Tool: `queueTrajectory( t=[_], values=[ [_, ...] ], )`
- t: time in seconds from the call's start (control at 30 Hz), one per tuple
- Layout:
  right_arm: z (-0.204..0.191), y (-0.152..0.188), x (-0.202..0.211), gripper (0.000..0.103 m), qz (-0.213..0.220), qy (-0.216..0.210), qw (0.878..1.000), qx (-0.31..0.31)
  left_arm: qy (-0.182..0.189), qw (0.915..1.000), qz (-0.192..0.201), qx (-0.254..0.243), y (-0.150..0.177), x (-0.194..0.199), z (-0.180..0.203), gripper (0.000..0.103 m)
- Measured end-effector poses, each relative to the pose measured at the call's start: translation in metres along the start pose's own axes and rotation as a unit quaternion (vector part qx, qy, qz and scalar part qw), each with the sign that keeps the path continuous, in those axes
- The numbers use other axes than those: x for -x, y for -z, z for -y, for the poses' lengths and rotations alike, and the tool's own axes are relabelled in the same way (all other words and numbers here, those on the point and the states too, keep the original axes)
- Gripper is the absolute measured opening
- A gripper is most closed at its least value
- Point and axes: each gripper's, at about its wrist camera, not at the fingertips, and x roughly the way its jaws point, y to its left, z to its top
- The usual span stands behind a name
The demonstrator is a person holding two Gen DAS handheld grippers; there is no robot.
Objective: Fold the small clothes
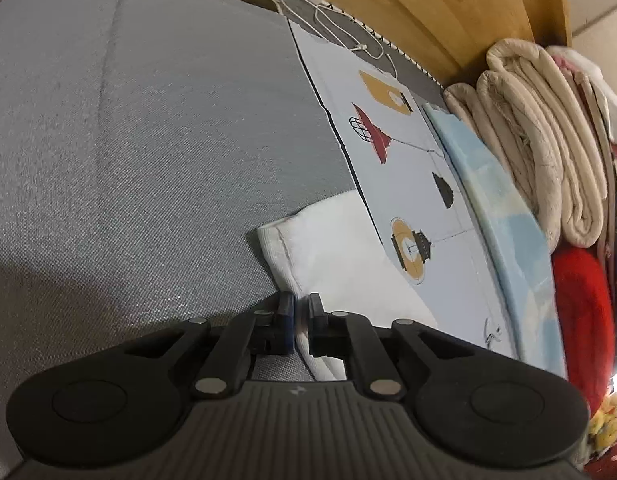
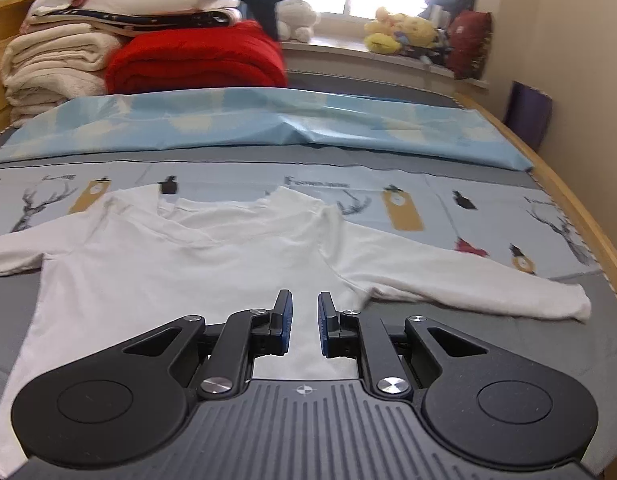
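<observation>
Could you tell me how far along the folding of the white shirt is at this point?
Done: the white shirt lies spread flat on the bed, both sleeves out. In hand: nothing; the left gripper sits at a sleeve cuff, the right gripper hovers over the body, fingers apart. Left: every fold.

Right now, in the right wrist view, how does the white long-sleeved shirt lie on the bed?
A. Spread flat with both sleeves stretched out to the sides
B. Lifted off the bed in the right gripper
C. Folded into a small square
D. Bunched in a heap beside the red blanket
A: the white shirt lies flat with a sleeve out each side, and the right gripper stands open, holding nothing.
</observation>
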Motion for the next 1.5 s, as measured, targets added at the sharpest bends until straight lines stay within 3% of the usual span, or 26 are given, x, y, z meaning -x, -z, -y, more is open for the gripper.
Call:
queueTrajectory(
  t=[0.2, 0.33, 0.43, 0.57, 0.7, 0.8, 0.87, 0.93, 1.0, 1.03, 1.07, 1.13, 1.2, 1.33, 1.4, 1.5],
  values=[
    [-0.042, -0.042, -0.041, 0.014, -0.027, -0.046, 0.999, 0.01, -0.028, 0.998, 0.029, -0.048, 0.007, 0.015, 0.035, 0.005],
    [-0.064, -0.049, -0.068, 0.014, -0.042, -0.068, 0.996, 0.03, 0.003, 0.9909, 0.062, -0.12, 0.023, 0.04, 0.086, 0.004],
    [-0.066, -0.036, -0.086, 0.014, -0.052, -0.094, 0.994, 0.032, 0.03, 0.9862, 0.062, -0.15, 0.043, 0.057, 0.123, 0.004],
    [-0.052, -0.012, -0.122, 0.013, -0.132, -0.056, 0.989, -0.023, 0.071, 0.9773, 0.041, -0.195, 0.096, 0.075, 0.184, 0.004],
    [-0.036, -0.008, -0.138, 0.013, -0.138, -0.085, 0.984, -0.071, 0.138, 0.9614, -0.005, -0.238, 0.178, 0.083, 0.248, 0.004],
    [-0.022, -0.006, -0.142, 0.014, -0.134, -0.091, 0.984, -0.078, 0.203, 0.9363, -0.062, -0.28, 0.261, 0.088, 0.292, 0.004],
    [-0.007, -0.004, -0.146, 0.014, -0.133, -0.094, 0.981, -0.102, 0.248, 0.9112, -0.106, -0.312, 0.321, 0.093, 0.318, 0.004],
    [0.006, 0.0, -0.153, 0.014, -0.134, -0.095, 0.979, -0.123, 0.291, 0.8796, -0.164, -0.338, 0.377, 0.097, 0.336, 0.004],
    [0.017, 0.001, -0.159, 0.014, -0.134, -0.094, 0.977, -0.135, 0.324, 0.8344, -0.245, -0.373, 0.427, 0.097, 0.352, 0.005],
    [0.02, 0.001, -0.163, 0.014, -0.136, -0.093, 0.976, -0.141, 0.327, 0.8182, -0.272, -0.387, 0.444, 0.097, 0.356, 0.005],
    [0.024, 0.001, -0.166, 0.014, -0.136, -0.096, 0.975, -0.15, 0.325, 0.8133, -0.274, -0.397, 0.453, 0.098, 0.358, 0.006],
    [0.027, 0.0, -0.17, 0.015, -0.136, -0.108, 0.971, -0.162, 0.315, 0.8201, -0.254, -0.405, 0.45, 0.096, 0.36, 0.007],
    [0.028, -0.002, -0.174, 0.016, -0.133, -0.118, 0.968, -0.175, 0.287, 0.8415, -0.227, -0.397, 0.431, 0.088, 0.359, 0.007],
    [0.022, -0.001, -0.189, 0.033, -0.145, -0.118, 0.963, -0.192, 0.195, 0.8959, -0.165, -0.364, 0.374, 0.064, 0.344, 0.009],
    [0.019, 0.0, -0.2, 0.034, -0.158, -0.113, 0.96, -0.203, 0.142, 0.9138, -0.144, -0.352, 0.346, 0.052, 0.335, 0.009],
    [0.014, 0.003, -0.213, 0.034, -0.172, -0.105, 0.955, -0.217, 0.095, 0.9304, -0.13, -0.329, 0.314, 0.039, 0.323, 0.009]
  ],
)
